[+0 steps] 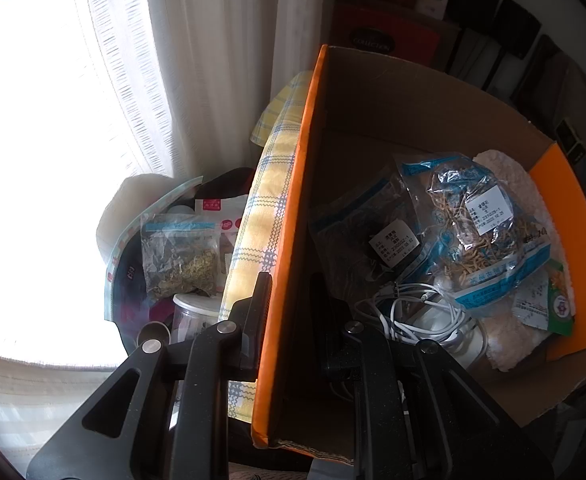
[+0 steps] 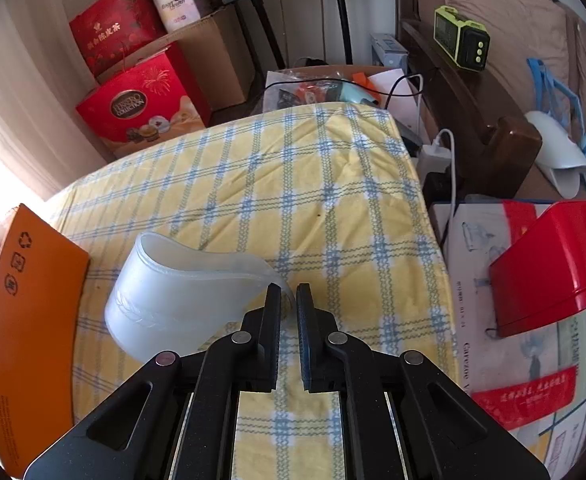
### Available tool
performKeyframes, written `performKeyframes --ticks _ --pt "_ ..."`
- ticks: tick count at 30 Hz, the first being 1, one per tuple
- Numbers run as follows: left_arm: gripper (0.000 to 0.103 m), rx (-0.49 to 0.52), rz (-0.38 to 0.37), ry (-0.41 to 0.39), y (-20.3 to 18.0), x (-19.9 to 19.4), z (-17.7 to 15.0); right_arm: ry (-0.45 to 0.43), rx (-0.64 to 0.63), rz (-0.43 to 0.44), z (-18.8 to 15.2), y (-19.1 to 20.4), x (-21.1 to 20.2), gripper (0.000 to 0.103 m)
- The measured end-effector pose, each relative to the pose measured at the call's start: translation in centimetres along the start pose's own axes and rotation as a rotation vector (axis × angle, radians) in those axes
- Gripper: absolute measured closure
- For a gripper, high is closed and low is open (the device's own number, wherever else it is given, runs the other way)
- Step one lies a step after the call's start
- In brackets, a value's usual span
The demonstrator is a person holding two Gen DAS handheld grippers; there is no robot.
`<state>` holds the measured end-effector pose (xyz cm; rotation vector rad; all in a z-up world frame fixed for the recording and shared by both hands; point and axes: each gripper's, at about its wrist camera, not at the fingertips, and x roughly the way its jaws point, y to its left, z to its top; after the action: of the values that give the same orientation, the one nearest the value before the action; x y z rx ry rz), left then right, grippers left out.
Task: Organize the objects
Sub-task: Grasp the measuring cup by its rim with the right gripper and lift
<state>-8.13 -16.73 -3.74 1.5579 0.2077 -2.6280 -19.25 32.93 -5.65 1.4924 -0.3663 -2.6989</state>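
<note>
Two risks visible here. Left gripper [image 1: 289,292] pinching the orange wall of the cardboard box [image 1: 413,112], one finger outside and one inside; a thin flap, so possible to bend or tear, or to tip the whole box and spill the herb bags [image 1: 469,224] and the white earphone cable [image 1: 409,312] lying inside. Right gripper [image 2: 289,300] pressed nearly together on the thin edge of the translucent white plastic container [image 2: 181,296], resting on its side on the yellow checked cloth [image 2: 293,176] of the desk, just beside the orange box flap [image 2: 29,320]. Smooth, flexible plastic with only a narrow bite: likely to slip out or rotate when lifted, then to fall short of the box. Also some danger of knocking against the box flap on the way over.
</note>
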Motion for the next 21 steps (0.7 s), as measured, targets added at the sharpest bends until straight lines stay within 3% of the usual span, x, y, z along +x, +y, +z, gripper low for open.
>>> performKeyframes --ticks 3,15,21 --pt "0.087 0.0 -0.001 -0.001 0.1 0.1 0.0 -0.01 0.005 0.051 -0.2 0.7 -0.8 0.097" --pt "0.086 -0.002 -0.004 -0.004 -0.4 -0.3 -0.1 -0.131 -0.068 0.046 0.6 4.3 -6.1 0.097" --pt "0.086 -0.004 -0.004 -0.005 -0.6 -0.4 0.0 -0.166 -0.109 0.096 1.0 7.3 -8.5 0.097"
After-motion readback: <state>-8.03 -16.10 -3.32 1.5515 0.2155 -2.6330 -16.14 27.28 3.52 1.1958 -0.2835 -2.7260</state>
